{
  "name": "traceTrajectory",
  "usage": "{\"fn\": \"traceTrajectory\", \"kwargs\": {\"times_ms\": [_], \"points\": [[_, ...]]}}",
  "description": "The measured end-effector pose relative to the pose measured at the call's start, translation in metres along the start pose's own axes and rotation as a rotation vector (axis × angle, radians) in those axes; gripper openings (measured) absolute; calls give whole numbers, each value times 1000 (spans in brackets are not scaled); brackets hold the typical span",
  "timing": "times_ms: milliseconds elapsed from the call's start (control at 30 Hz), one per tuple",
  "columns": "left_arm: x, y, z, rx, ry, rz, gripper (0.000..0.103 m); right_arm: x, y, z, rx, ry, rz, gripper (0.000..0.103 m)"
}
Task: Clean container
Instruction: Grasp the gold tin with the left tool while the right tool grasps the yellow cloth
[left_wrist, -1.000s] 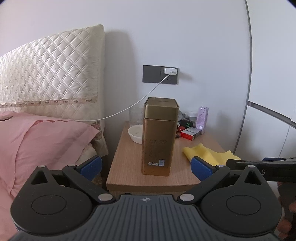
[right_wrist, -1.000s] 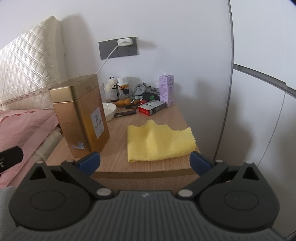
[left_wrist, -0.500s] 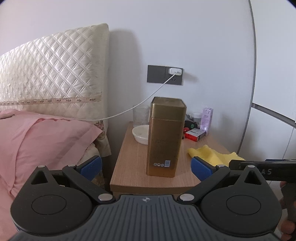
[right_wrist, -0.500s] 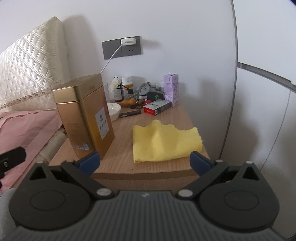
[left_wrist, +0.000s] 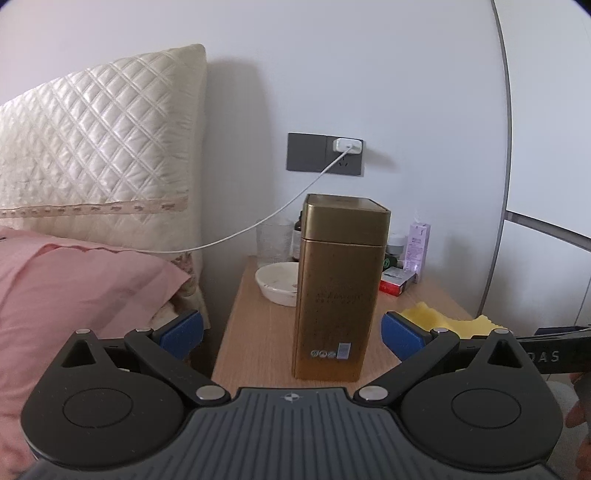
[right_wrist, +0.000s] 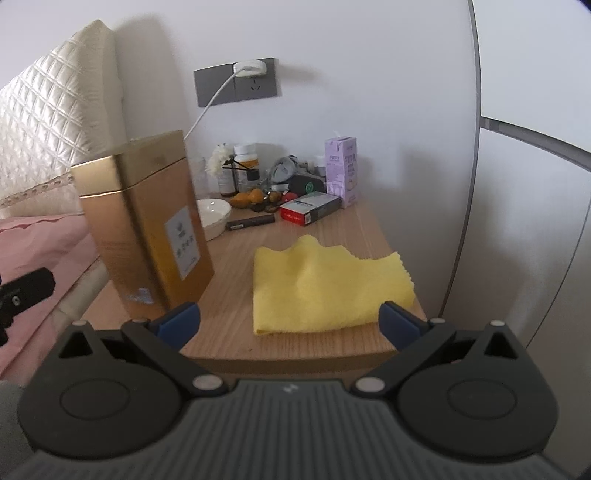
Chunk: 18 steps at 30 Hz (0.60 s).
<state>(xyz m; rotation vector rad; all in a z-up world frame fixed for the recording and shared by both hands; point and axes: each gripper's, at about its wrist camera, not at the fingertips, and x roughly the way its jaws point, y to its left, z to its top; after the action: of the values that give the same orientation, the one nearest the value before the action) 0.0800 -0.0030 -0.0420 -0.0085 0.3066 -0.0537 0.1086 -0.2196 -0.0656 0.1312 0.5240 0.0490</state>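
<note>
A tall gold tin container (left_wrist: 338, 288) with its lid on stands upright near the front of a wooden nightstand (left_wrist: 255, 332). It also shows in the right wrist view (right_wrist: 144, 225). A folded yellow cloth (right_wrist: 325, 288) lies flat to its right, and its edge shows in the left wrist view (left_wrist: 450, 319). My left gripper (left_wrist: 291, 334) is open and empty, facing the tin from short of the nightstand's front edge. My right gripper (right_wrist: 290, 321) is open and empty, just short of the cloth's near edge.
A white bowl (left_wrist: 277, 282), a glass (left_wrist: 273, 240), a red box (right_wrist: 310, 208), a purple carton (right_wrist: 341, 170), a pen (right_wrist: 251, 222) and small bottles crowd the back. A charger cable (left_wrist: 258, 229) hangs from the wall socket. Bed with pink sheet (left_wrist: 66, 295) lies left.
Both grippers have drifted slightly; the tin and the cloth sit a little closer in both views. Nothing has been touched or grasped.
</note>
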Motion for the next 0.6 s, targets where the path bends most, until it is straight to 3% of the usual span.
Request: {"fn": "traceTrajectory", "kwargs": {"times_ms": [100, 233, 500, 600], "points": [[21, -4, -4, 23, -1, 48, 103, 8, -4, 0, 16, -8, -3, 103], [40, 2, -13, -3, 41, -1, 103, 19, -15, -5, 43, -7, 7, 103], [69, -18, -30, 70, 56, -50, 103, 36, -34, -12, 77, -5, 15, 103], [71, -26, -37, 72, 51, -15, 97, 40, -35, -13, 45, -22, 19, 103]]}}
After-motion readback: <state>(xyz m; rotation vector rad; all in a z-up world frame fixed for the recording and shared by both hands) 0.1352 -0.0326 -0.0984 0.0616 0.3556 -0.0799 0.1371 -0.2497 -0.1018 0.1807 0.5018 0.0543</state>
